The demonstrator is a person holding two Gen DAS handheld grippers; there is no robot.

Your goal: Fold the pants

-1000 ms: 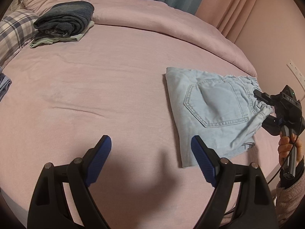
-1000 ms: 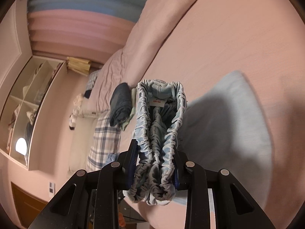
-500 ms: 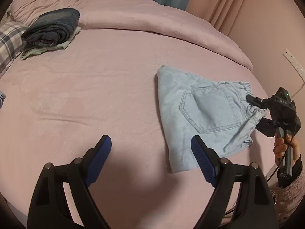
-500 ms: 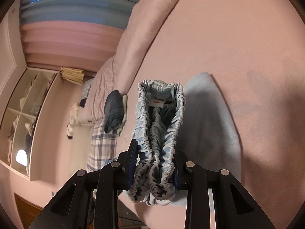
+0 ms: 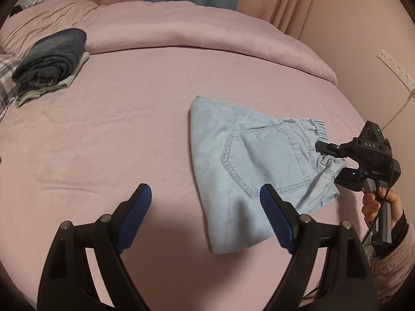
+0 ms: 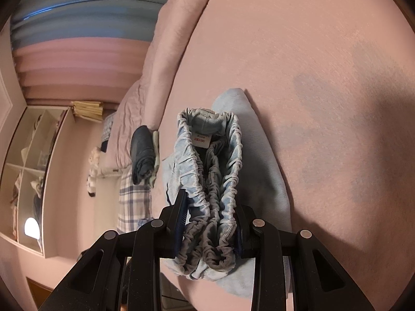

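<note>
Folded light blue denim pants [image 5: 249,163] lie on the pink bed [image 5: 116,129], back pocket up, at the right. My right gripper [image 5: 328,155] is shut on their gathered elastic waistband [image 6: 210,207] at the bed's right edge, and lifts that end a little. A white size label shows inside the waistband. My left gripper [image 5: 205,215] is open and empty, above the bed just left of the pants' near corner.
A stack of folded dark clothes [image 5: 49,62] lies at the far left of the bed, next to a plaid pillow [image 5: 5,85]. A rolled pink duvet [image 5: 207,33] runs along the back. Shelves [image 6: 33,176] stand beyond the bed.
The pants have slid left and nearer to my left gripper, still held by the right gripper. The left gripper stays open.
</note>
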